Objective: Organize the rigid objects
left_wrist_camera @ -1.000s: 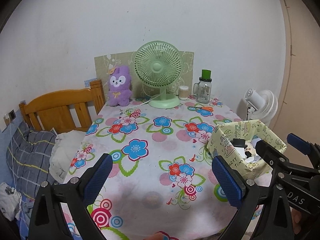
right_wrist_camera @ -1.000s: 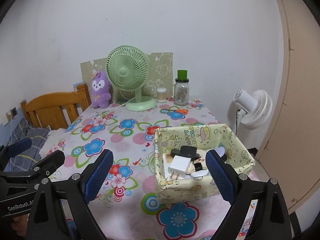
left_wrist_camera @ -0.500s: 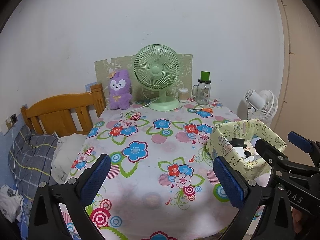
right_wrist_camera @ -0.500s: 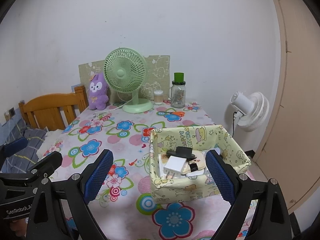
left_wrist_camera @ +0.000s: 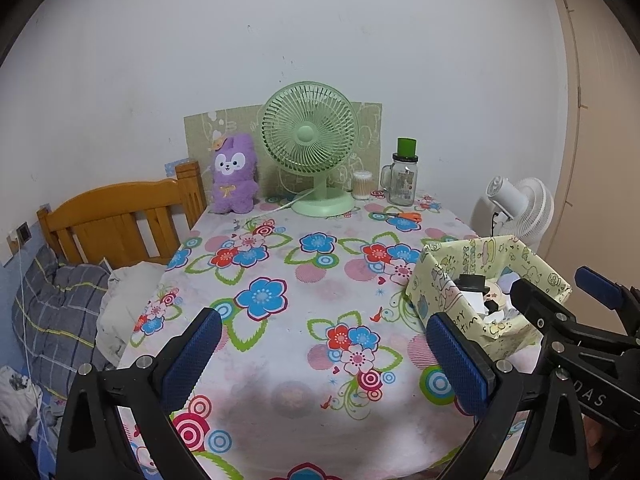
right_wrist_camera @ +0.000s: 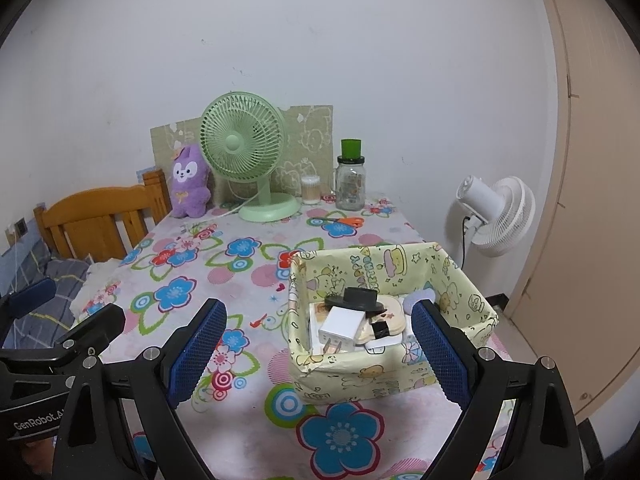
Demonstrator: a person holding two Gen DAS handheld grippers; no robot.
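— Both sets of jaws stand wide apart and empty: left gripper (left_wrist_camera: pixel 320 354) over bare tabletop (left_wrist_camera: pixel 280 272), right gripper (right_wrist_camera: pixel 318 346) just short of the paper-covered box (right_wrist_camera: pixel 394 376).

— The step?

— Seemingly between picks. Box holds a white charger (right_wrist_camera: pixel 340 326), a black hat-shaped piece (right_wrist_camera: pixel 356 300) and cards. Orange scissors (right_wrist_camera: pixel 346 221) lie far back; a reach there looks next.

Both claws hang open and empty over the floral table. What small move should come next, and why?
Probably send the right claw toward the orange-handled scissors: they lie loose on the cloth, while the yellow cartoon-print box already holds the other small items.
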